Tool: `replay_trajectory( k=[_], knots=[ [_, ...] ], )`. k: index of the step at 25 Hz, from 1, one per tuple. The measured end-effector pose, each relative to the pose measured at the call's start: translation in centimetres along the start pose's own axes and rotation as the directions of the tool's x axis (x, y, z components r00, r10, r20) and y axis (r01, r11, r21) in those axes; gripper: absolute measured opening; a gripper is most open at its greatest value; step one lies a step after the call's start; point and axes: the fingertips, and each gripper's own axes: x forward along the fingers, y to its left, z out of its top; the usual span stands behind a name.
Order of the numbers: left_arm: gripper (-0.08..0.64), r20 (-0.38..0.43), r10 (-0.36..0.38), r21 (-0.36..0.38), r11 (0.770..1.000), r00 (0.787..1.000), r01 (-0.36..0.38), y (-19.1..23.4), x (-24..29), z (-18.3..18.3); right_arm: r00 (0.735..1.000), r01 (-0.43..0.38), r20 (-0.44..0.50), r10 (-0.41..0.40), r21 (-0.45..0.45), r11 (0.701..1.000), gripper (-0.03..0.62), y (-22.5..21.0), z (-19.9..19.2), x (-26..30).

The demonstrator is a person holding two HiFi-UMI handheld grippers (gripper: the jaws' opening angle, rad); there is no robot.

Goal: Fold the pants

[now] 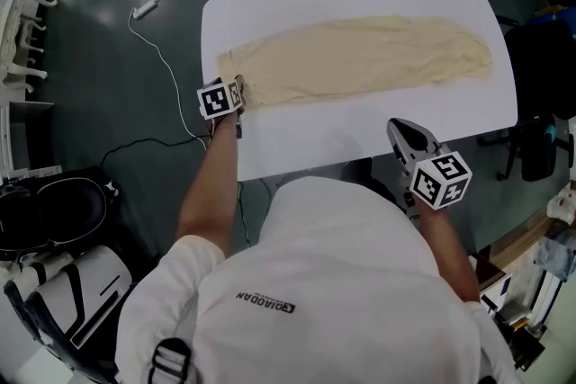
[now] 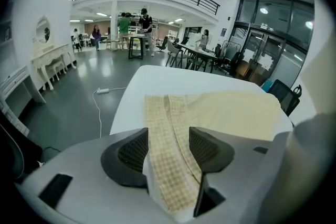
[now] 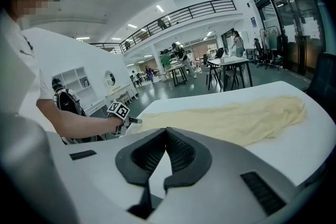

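Note:
Cream-yellow pants (image 1: 360,58) lie stretched lengthwise across the white table (image 1: 360,139). My left gripper (image 1: 239,93) is at their left end near the table's left edge. In the left gripper view its jaws stand apart with a checked band of the pants (image 2: 170,160) lying flat between them, and the pads (image 2: 134,152) do not press on it. My right gripper (image 1: 397,127) hovers over the table's front edge, clear of the pants. In the right gripper view its pads (image 3: 181,152) meet with nothing between them, and the pants (image 3: 236,118) lie farther off.
A white cable (image 1: 162,49) with a plug block (image 1: 144,11) trails on the dark floor left of the table. A black chair (image 1: 540,58) stands at the right end. Dark bins and bags (image 1: 54,211) sit at lower left.

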Motion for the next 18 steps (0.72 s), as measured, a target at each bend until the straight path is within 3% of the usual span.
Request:
replay_trajectory(
  k=[9, 14, 18],
  knots=[
    [0.27, -0.042, 0.082, 0.064, 0.995, 0.996, -0.079, -0.5, 1.3, -0.5, 0.999, 0.032, 0.011, -0.033, 0.024, 0.999, 0.018, -2.0, -0.3, -1.1],
    [0.172, -0.03, 0.024, 0.102, 0.995, 0.999, -0.021, -1.5, 1.2, -0.4, 0.999, 0.041, 0.03, -0.042, 0.04, 0.998, 0.018, -1.6, -0.4, -1.7],
    [0.125, -0.019, -0.016, 0.072, 0.997, 1.0, 0.017, -1.5, 1.2, -0.3, 0.998, 0.041, 0.044, -0.043, 0.037, 0.998, 0.018, -1.2, -0.3, -2.1]
  ],
)
